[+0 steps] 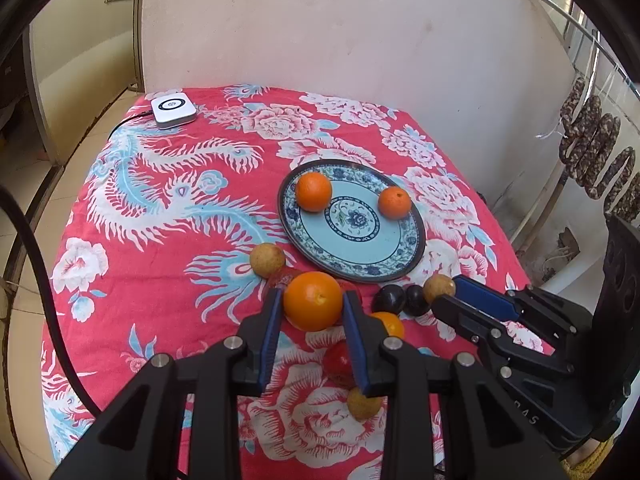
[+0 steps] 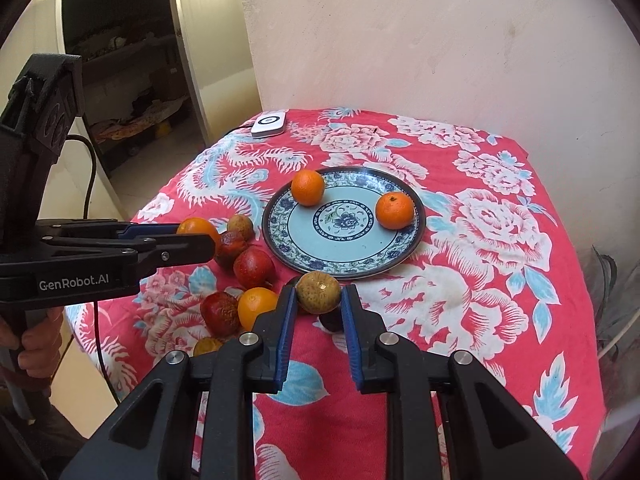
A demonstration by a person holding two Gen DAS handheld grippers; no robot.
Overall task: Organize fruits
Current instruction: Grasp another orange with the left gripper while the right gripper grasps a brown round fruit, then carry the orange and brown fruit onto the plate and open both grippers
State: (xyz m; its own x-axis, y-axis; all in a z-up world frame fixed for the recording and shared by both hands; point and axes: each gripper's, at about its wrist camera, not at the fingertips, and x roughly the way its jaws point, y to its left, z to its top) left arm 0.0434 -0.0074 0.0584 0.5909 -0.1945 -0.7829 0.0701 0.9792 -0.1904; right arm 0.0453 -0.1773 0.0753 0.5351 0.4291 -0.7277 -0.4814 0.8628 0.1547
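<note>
**Left wrist view: orange and longan pinched beside patterned plate**

Left wrist footage is showing an orange (image 1: 313,301) being pinched between the blue pads of the left gripper (image 1: 312,304), just in front of a blue-and-white plate (image 1: 404,256). Two more oranges, a larger orange (image 1: 314,191) and a smaller orange (image 1: 395,201), are being carried on that plate, well apart from each other. A brown speckled longan (image 2: 318,292) is being gripped between the jaws of the right gripper (image 2: 319,300), near the plate's front rim. Loose fruit is being left on the red floral tablecloth (image 2: 460,280): red fruits (image 2: 253,267), another longan (image 1: 267,260) and two dark plums (image 1: 402,299). A white device (image 1: 173,111) is being kept at the cloth's far corner. A hand (image 2: 34,344) is being seen wrapped around the left gripper's handle.
</note>
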